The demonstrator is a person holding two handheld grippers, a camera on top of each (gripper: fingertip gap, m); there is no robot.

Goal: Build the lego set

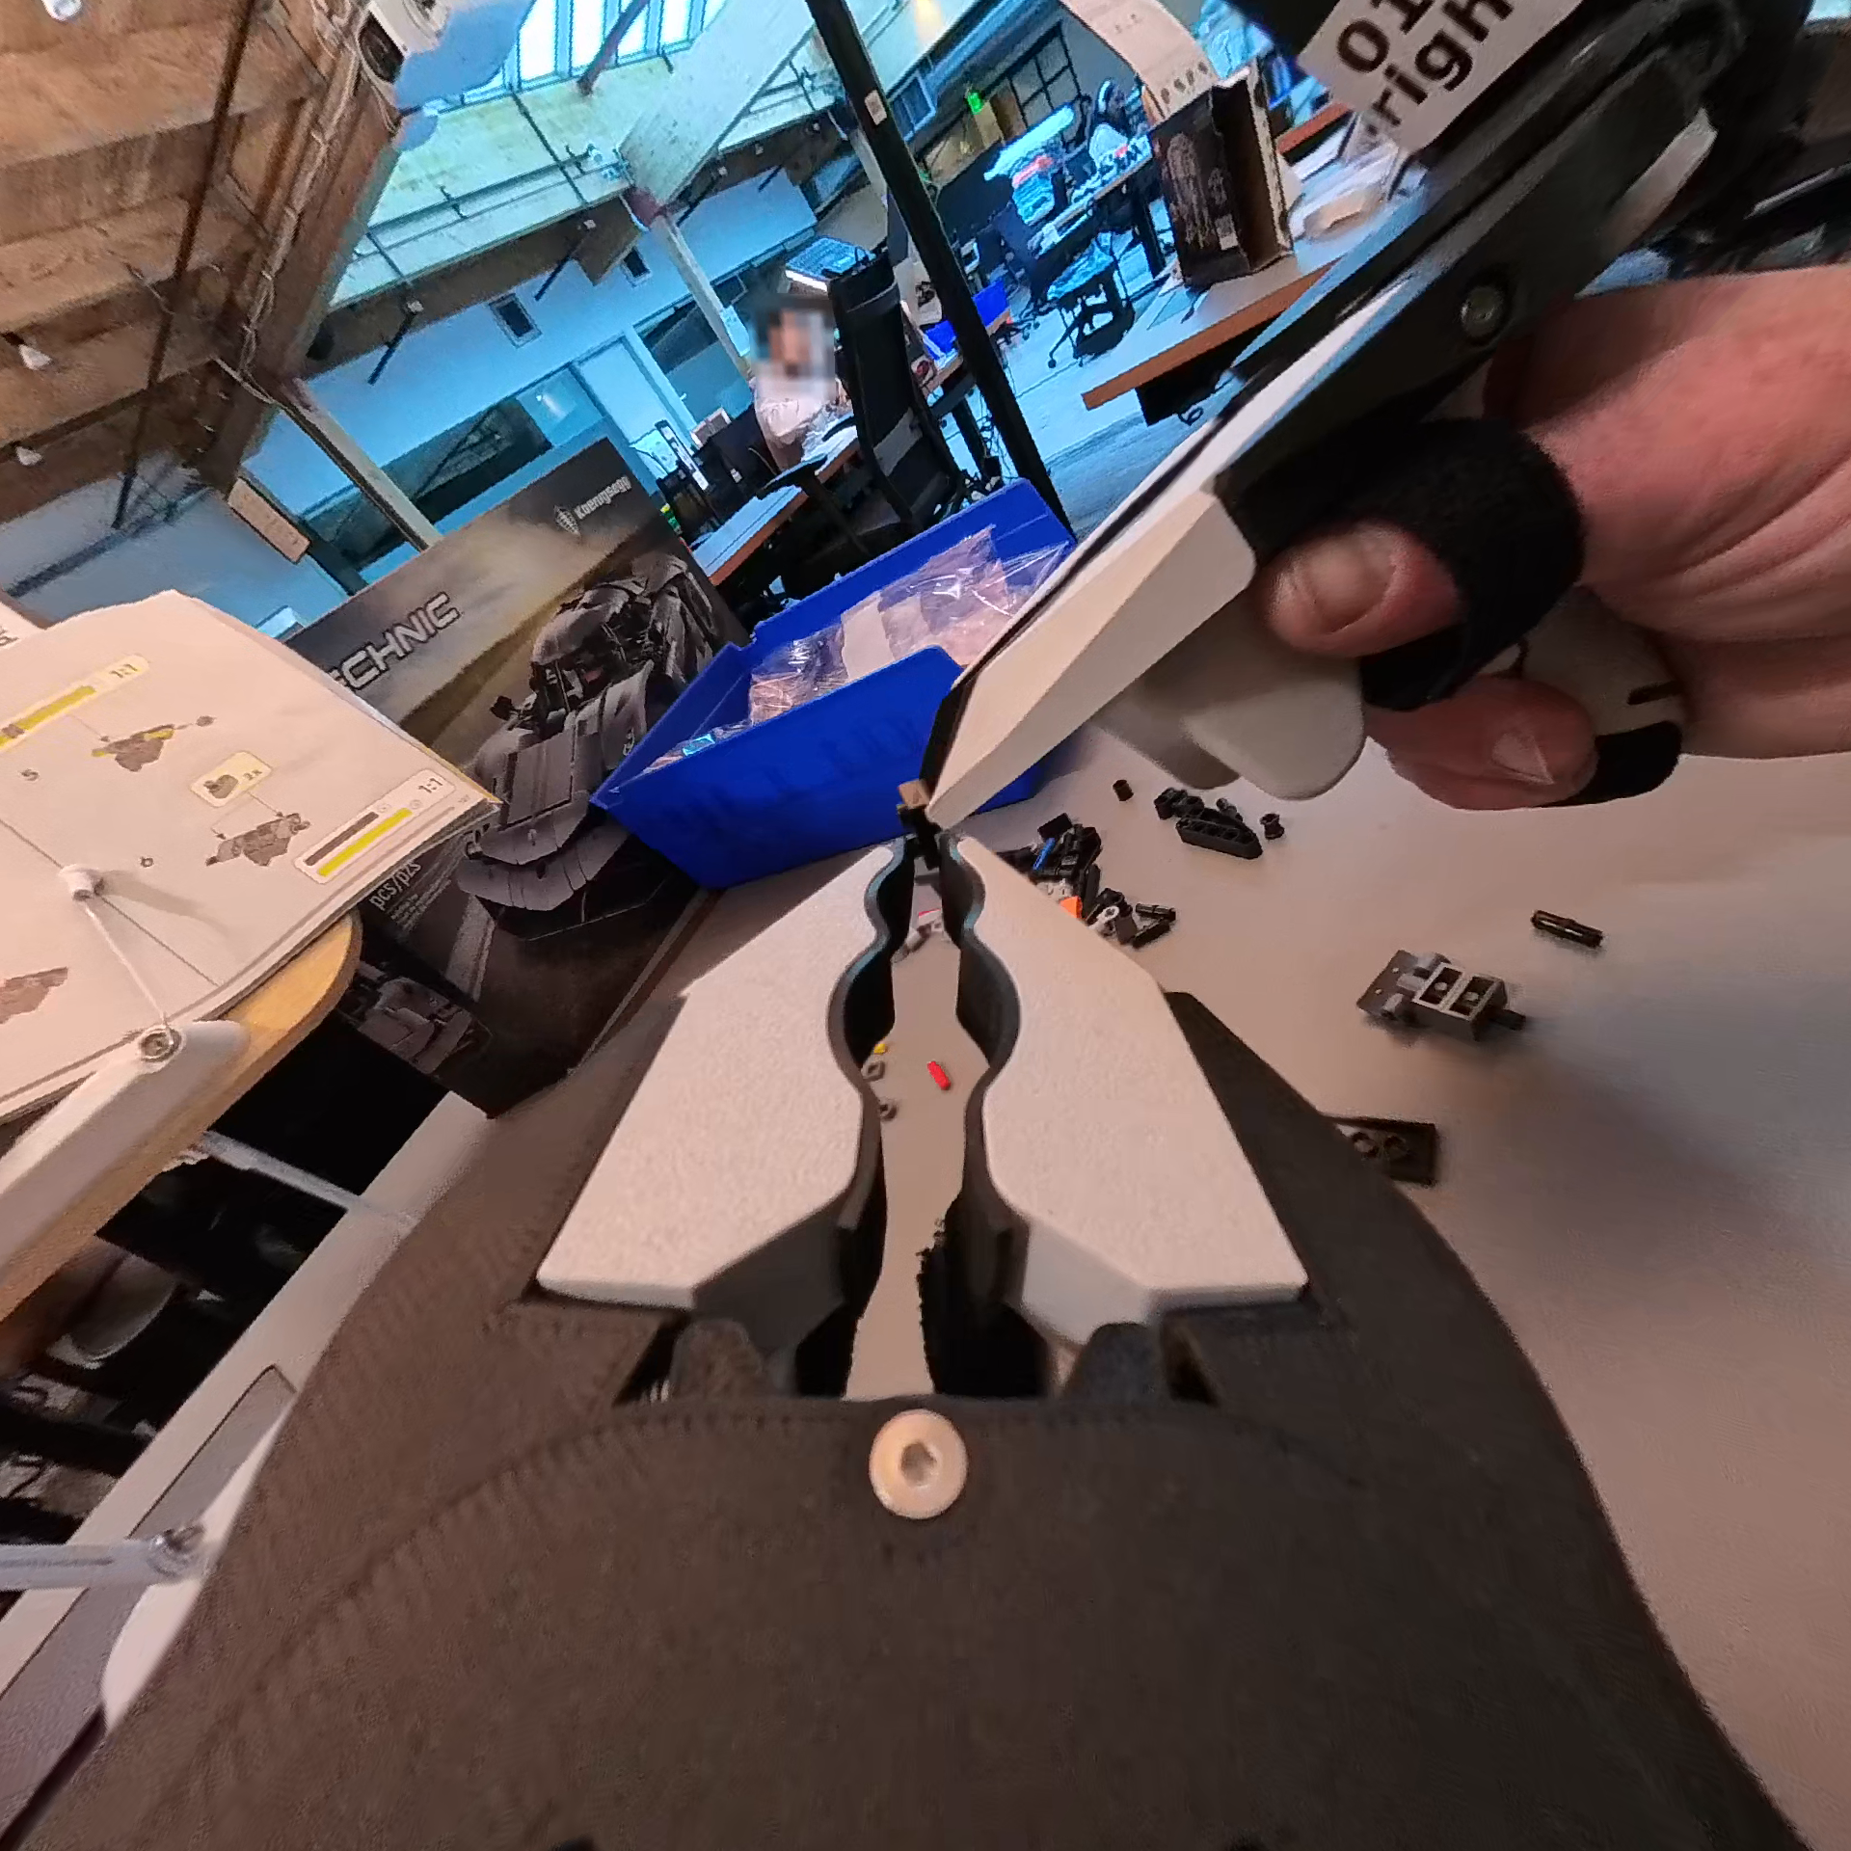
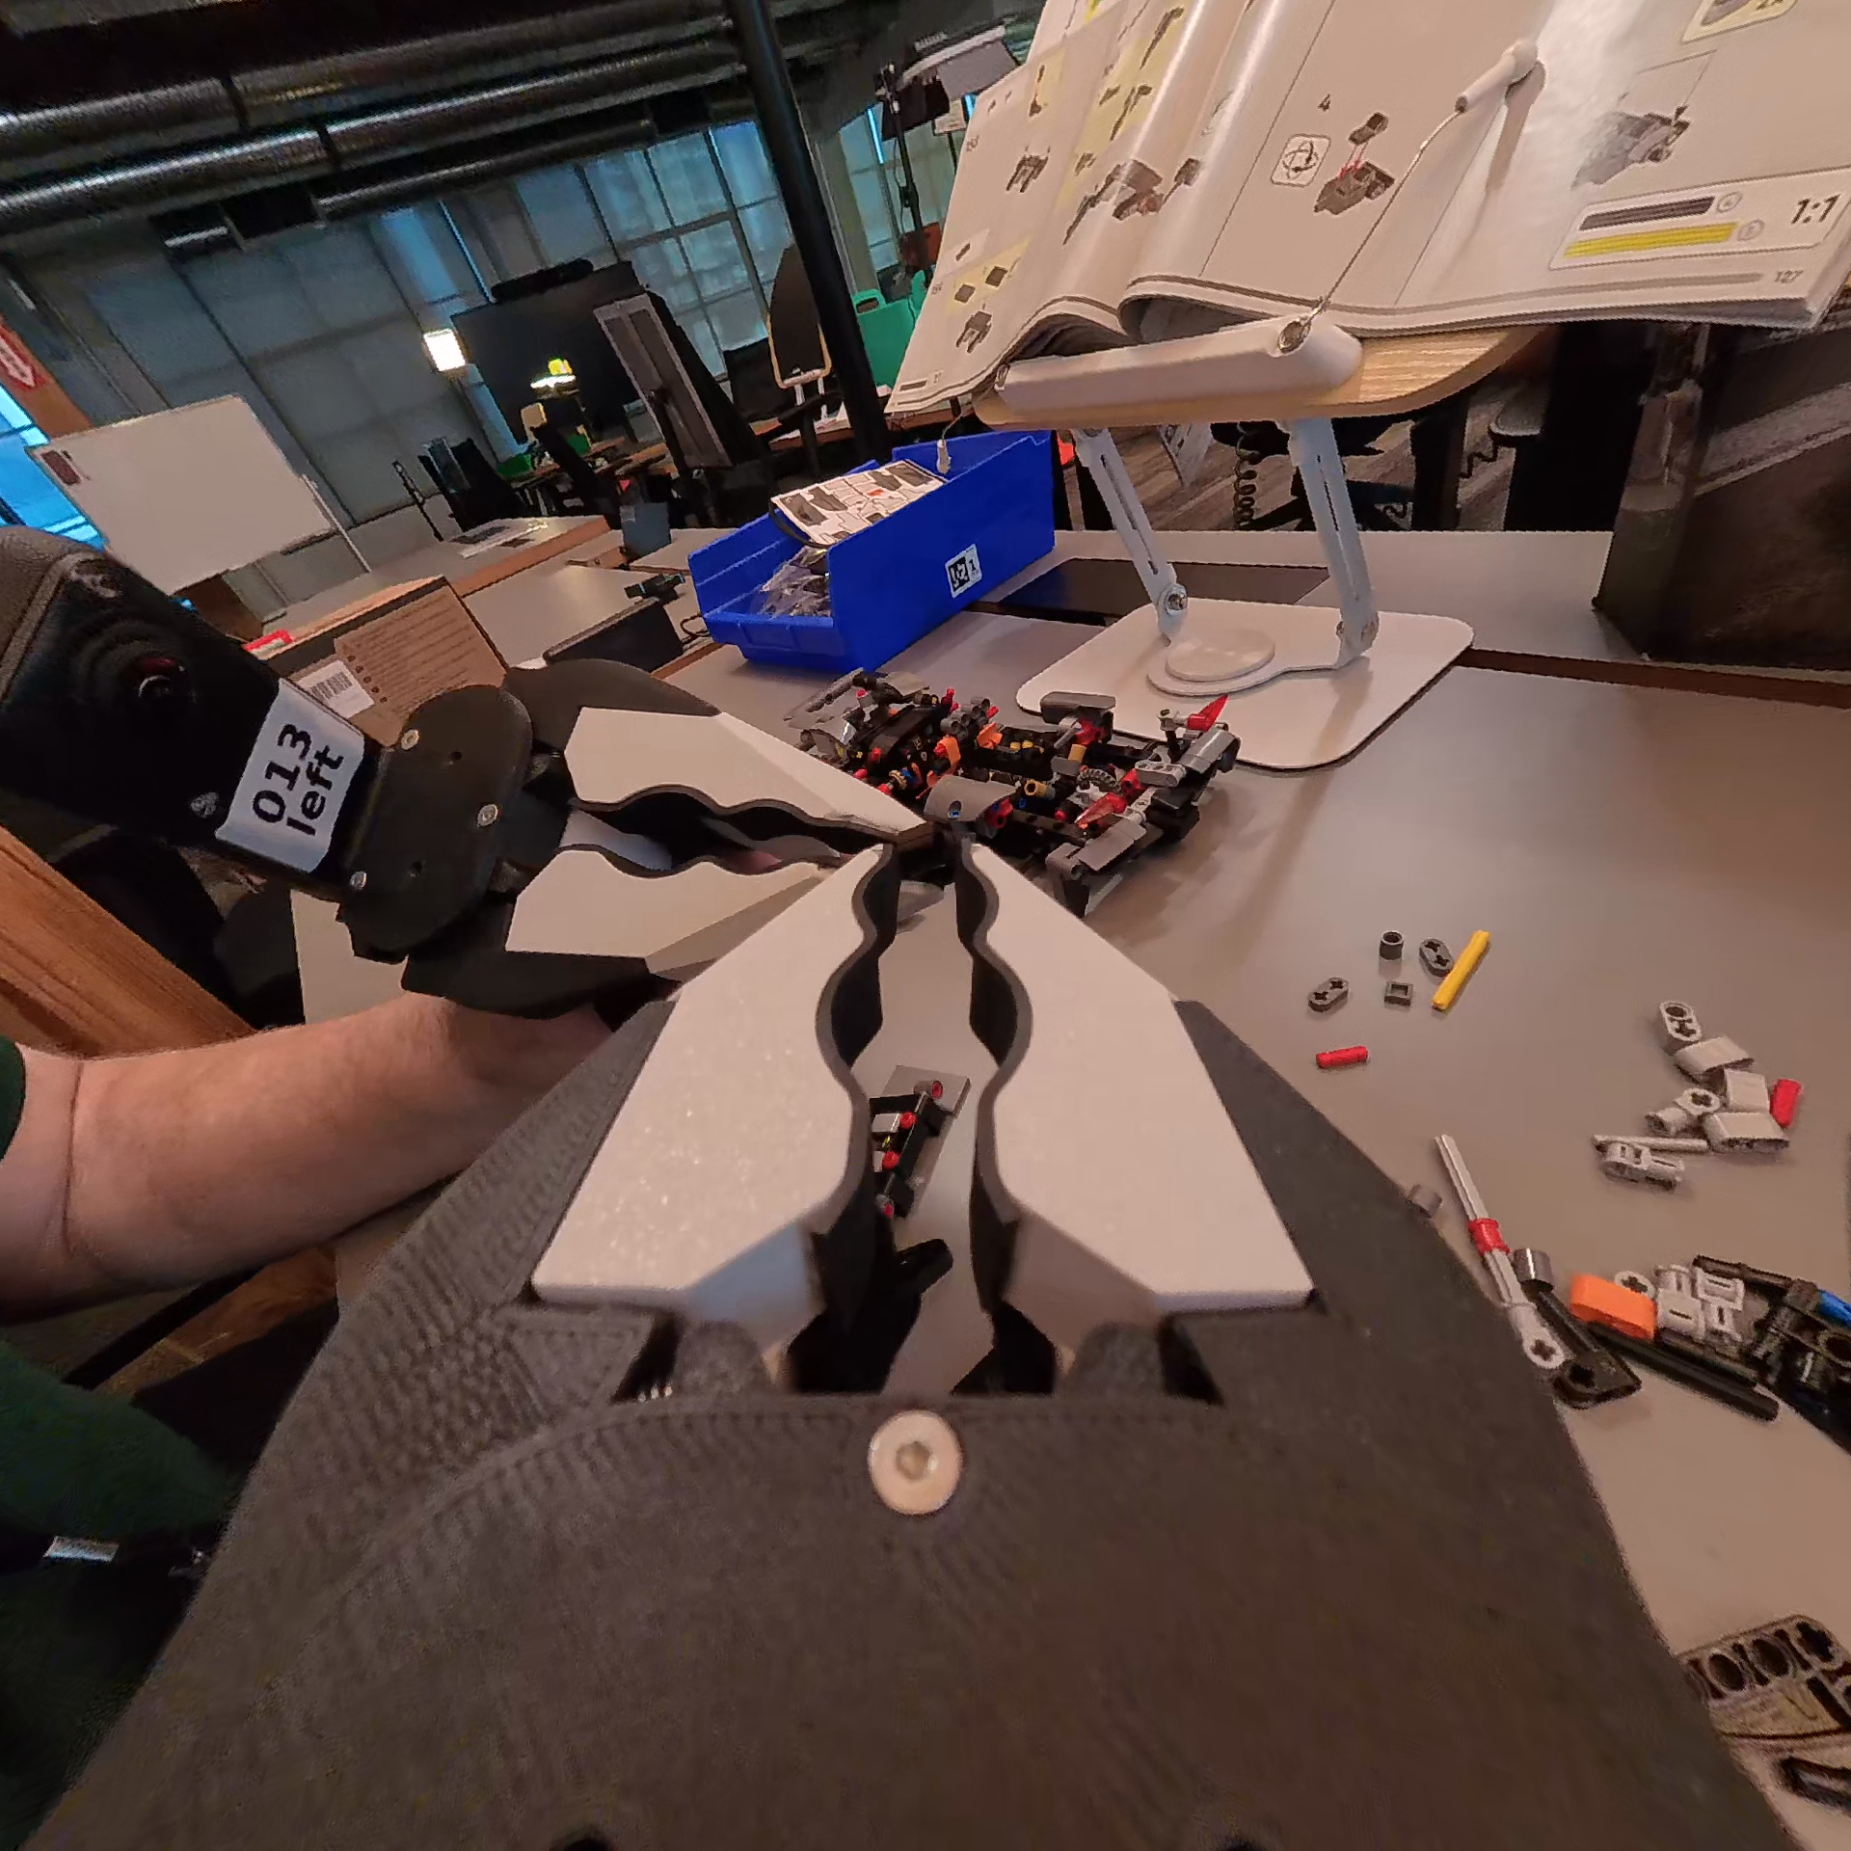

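Left gripper (image 1: 927,851) pinches a small dark piece (image 1: 919,823) between its fingertips. Right gripper (image 2: 927,859) meets it tip to tip, clamped on the same piece. Just beyond both tips sits the half-built lego model (image 2: 1032,776); loose parts (image 2: 1703,1102) lie to the right.

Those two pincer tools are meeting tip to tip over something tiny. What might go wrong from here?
The small black piece sits only at the very tips of the left gripper, with the right gripper pressing in beside it; a slip might flick it away. If it drops among the loose parts on the grey table, it may be hard to find. The right wrist view hides the piece, so aligning it is difficult.
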